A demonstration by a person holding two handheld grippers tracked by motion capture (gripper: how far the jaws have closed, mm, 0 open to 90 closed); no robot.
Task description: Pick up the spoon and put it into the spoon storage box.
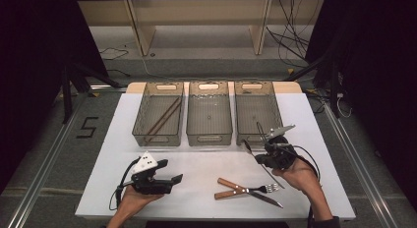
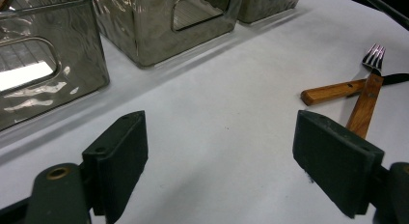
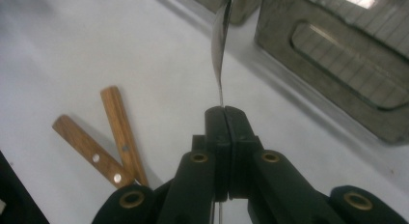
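A metal spoon (image 1: 249, 149) is pinched by its thin handle between the closed jaws of the right gripper (image 1: 272, 154), held off the white table (image 1: 206, 188) with its bowl (image 3: 221, 31) pointing toward the right-hand one of three smoky clear bins (image 1: 257, 112). A fork (image 1: 246, 188) and a knife (image 1: 248, 193), both wooden-handled, lie crossed on the table near the front edge, just left of that gripper, fork tines to the right. Two brown chopsticks (image 1: 163, 119) lie slantwise in the left bin (image 1: 158, 112), while the middle bin (image 1: 209, 112) stands between the other two.
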